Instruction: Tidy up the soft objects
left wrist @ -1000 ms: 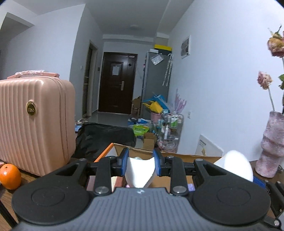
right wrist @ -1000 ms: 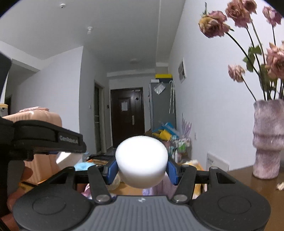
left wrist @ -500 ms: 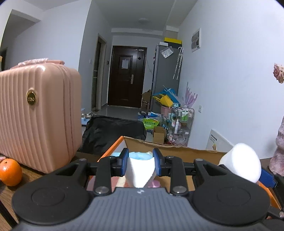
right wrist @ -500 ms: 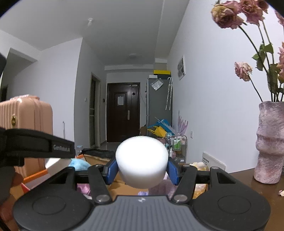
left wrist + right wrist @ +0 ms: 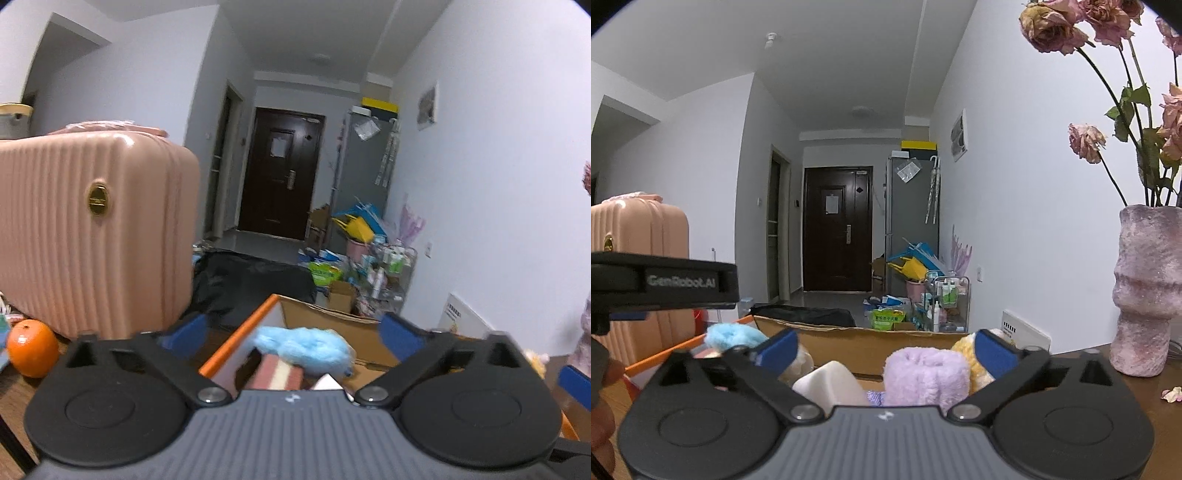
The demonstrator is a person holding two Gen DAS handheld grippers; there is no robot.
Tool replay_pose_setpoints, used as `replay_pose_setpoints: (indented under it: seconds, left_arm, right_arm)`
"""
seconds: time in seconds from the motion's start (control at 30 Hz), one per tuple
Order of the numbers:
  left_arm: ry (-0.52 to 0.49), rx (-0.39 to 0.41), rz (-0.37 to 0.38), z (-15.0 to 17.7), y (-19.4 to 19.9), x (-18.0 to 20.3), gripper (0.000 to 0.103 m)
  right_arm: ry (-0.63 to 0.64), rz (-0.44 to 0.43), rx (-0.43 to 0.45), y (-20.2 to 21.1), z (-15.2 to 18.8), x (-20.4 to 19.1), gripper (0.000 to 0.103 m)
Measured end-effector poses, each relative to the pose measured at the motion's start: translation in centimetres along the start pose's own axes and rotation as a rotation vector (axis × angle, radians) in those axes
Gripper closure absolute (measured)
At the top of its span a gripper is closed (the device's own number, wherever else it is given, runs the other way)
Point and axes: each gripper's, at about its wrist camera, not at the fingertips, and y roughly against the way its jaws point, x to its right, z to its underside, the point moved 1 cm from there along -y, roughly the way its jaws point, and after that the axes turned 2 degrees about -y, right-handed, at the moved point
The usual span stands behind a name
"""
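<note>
A: How do the two tools stand?

B: The left gripper (image 5: pixel 291 332) has its jaws opening, spread wide, and nothing is pressed between the blue pads. The right gripper (image 5: pixel 884 345) is the same: jaws opening, pads far apart, gripping nothing.

A: And the soft things?

B: They lie in the cardboard box (image 5: pixel 849 338), the one with the orange edge, just beyond both sets of fingers. From the left wrist a fluffy blue plush (image 5: pixel 303 345) sits on top, with a pink-and-cream striped sponge (image 5: pixel 277 374) in front of it and a white corner of foam (image 5: pixel 327 382) beside that. From the right wrist a white foam block (image 5: pixel 831 382) and a rolled lilac towel (image 5: pixel 925 373) lie between the open fingers, untouched, and a yellow plush (image 5: pixel 964 349) sits behind the right pad.

A: What stands around the box?

B: A pink ribbed suitcase (image 5: pixel 92 236) is to its left on the wooden table (image 5: pixel 14 387), with an orange (image 5: pixel 32 349) beside it. On the right stands a rough pink vase (image 5: pixel 1145 291) holding dried roses (image 5: pixel 1052 26).
</note>
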Motion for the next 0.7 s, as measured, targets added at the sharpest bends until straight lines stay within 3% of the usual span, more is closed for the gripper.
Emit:
replay_pose_setpoints:
  seconds: [0.47,0.7]
  left_arm:
    - [-0.005,-0.027,-0.006,0.03,-0.34,-0.49,0.000]
    - [-0.055,-0.032,-0.005,0.26,-0.31,-0.32,0.000]
  right_arm:
    - [0.000,0.018,0.012,0.27,-0.11,0.12,0.000]
    - [-0.005,0.027,0.015,0.58,-0.07,0.15,0.000]
